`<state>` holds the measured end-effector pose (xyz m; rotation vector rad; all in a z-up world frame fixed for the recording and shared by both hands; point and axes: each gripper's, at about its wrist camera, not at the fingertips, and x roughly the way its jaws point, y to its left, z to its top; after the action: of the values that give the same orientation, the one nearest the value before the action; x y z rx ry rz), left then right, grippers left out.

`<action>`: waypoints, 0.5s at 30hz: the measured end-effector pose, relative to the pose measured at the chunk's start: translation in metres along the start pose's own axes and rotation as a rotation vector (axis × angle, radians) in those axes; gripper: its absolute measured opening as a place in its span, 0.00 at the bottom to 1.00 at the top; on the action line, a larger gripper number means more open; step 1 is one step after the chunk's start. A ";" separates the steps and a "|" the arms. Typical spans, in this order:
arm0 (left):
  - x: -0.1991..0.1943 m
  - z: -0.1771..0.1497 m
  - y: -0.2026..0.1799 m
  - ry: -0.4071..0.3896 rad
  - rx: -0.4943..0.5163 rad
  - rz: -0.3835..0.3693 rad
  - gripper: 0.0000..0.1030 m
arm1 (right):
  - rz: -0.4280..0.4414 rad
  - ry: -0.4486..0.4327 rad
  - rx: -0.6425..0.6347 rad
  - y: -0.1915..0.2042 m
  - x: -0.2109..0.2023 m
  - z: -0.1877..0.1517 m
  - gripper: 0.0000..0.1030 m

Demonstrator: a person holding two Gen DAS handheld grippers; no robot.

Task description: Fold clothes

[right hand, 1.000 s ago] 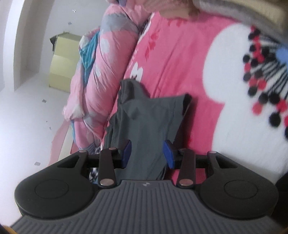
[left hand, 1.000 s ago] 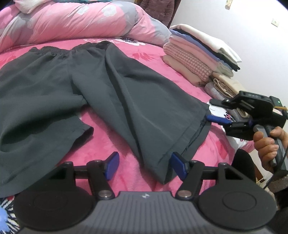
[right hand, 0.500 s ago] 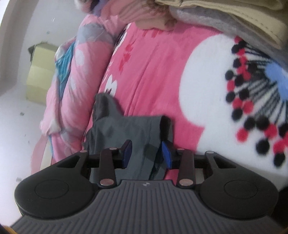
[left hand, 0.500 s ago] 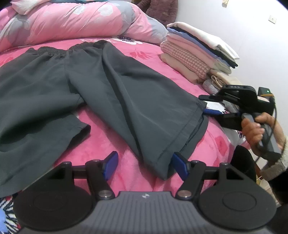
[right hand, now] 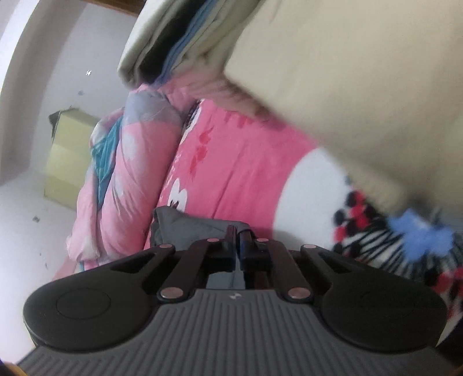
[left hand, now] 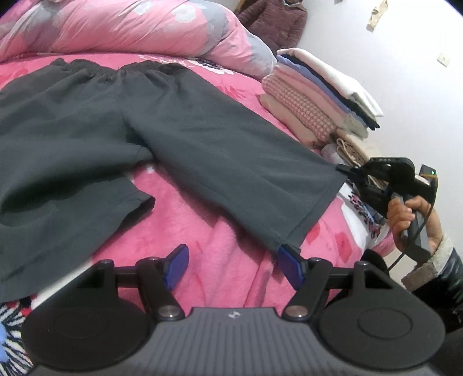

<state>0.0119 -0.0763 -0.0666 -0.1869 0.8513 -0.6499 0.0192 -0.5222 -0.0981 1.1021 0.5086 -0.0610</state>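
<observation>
Shorts (left hand: 179, 130) on bed (left hand: 217, 240), folded stack (left hand: 324, 95) probably right.

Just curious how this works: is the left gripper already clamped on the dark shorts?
No, the left gripper is open over the pink blanket, with the dark shorts hem only at its right finger.

Dark grey shorts (left hand: 179, 127), spread flat, legs apart, waistband far

Pink quilt (left hand: 121, 26) (rolled), yellow box (right hand: 69, 162)
</observation>
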 end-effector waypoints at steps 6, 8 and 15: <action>0.003 0.006 0.003 0.011 -0.019 -0.027 0.67 | -0.120 -0.018 -0.104 -0.005 0.003 0.005 0.01; 0.004 0.008 0.001 0.015 -0.012 -0.035 0.67 | -0.126 0.010 -0.109 -0.009 0.007 0.003 0.02; 0.019 0.019 -0.004 0.061 -0.054 -0.107 0.61 | -0.119 0.037 -0.211 -0.002 -0.015 -0.004 0.33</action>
<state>0.0330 -0.0926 -0.0648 -0.2637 0.9230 -0.7358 0.0040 -0.5230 -0.0945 0.8678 0.6002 -0.0892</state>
